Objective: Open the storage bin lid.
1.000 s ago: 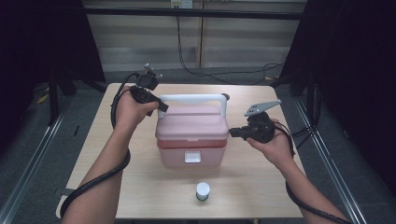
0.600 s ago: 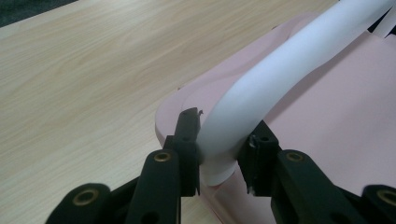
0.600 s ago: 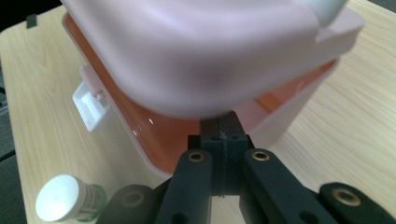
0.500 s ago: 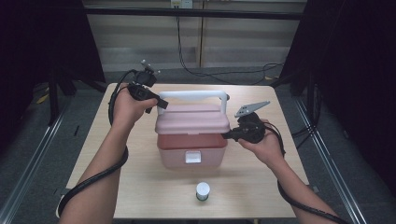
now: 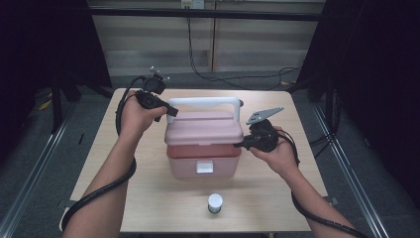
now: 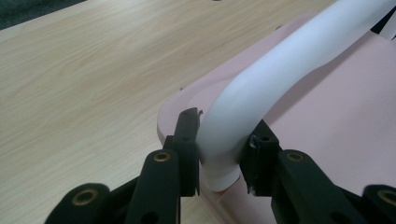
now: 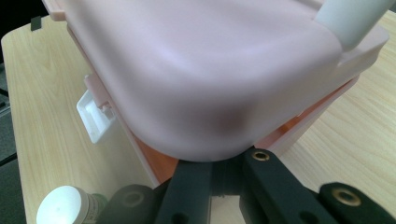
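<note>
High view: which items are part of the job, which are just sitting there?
In the job:
- pink box
- its lid, lifted at the front
- white handle, clamped by left gripper
- right gripper, shut, under the lid's edge

Lying about:
- small white-capped bottle
- cables on the floor

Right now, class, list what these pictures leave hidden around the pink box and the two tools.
- Inside of the pink box: covered by its lid in the high view.
- Right tool tips: hidden under the lid corner in the right gripper view.
- White handle: its far end cut off by the left gripper view's edge.
- Small bottle: label too small.
</note>
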`<state>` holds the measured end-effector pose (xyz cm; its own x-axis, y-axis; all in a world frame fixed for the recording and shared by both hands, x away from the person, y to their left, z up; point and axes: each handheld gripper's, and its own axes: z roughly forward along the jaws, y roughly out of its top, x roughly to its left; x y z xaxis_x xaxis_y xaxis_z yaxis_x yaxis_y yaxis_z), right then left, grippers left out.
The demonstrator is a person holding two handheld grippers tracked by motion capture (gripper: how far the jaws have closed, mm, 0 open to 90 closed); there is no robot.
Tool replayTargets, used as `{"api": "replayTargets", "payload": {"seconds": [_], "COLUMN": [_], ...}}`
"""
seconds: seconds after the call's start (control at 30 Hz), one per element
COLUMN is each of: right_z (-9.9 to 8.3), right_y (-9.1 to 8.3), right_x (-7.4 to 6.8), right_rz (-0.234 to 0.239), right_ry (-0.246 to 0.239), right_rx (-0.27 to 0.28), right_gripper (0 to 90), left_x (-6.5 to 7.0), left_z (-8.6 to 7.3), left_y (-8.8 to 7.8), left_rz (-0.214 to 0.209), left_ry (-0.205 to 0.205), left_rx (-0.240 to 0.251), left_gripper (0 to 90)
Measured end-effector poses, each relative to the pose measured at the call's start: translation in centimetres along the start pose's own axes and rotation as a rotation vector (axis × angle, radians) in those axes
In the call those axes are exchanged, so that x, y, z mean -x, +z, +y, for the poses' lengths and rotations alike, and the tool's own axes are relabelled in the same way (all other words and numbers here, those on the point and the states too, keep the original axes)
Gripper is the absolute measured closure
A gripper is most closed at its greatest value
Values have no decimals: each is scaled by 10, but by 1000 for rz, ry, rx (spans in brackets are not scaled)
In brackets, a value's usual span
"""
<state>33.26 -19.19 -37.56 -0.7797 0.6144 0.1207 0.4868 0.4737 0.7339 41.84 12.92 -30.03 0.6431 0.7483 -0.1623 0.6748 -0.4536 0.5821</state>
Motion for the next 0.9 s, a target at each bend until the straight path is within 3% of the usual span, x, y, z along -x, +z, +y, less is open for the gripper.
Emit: {"api": "replayTargets", "payload": {"seconds": [0.13, 0.23, 0.33, 0.47, 0.67, 0.9], "right_z": [0, 0, 0, 2, 6, 8], "right_y": [-2, -2, -3, -5, -7, -9], "right_x": [-1, -1, -1, -2, -3, -3], "right_rz": [1, 4, 3, -3, -11, -11], "right_ry": [1, -1, 1, 0, -7, 1], "right_rx": [12, 9, 9, 14, 15, 14], "right_gripper": [900, 900, 900, 900, 900, 900], "left_x": [-3, -5, -12, -15, -22, -24], "left_z": [-4, -7, -15, -22, -35, -54], "left_y": [-2, -4, -7, -13, -26, -19], "left_rz": [7, 19, 22, 6, 26, 18], "left_ry": [-2, -3, -30, -39, -49, -46], "left_rx": [49, 41, 23, 16, 18, -2], "left_gripper": [616, 538, 439, 424, 418, 417]}}
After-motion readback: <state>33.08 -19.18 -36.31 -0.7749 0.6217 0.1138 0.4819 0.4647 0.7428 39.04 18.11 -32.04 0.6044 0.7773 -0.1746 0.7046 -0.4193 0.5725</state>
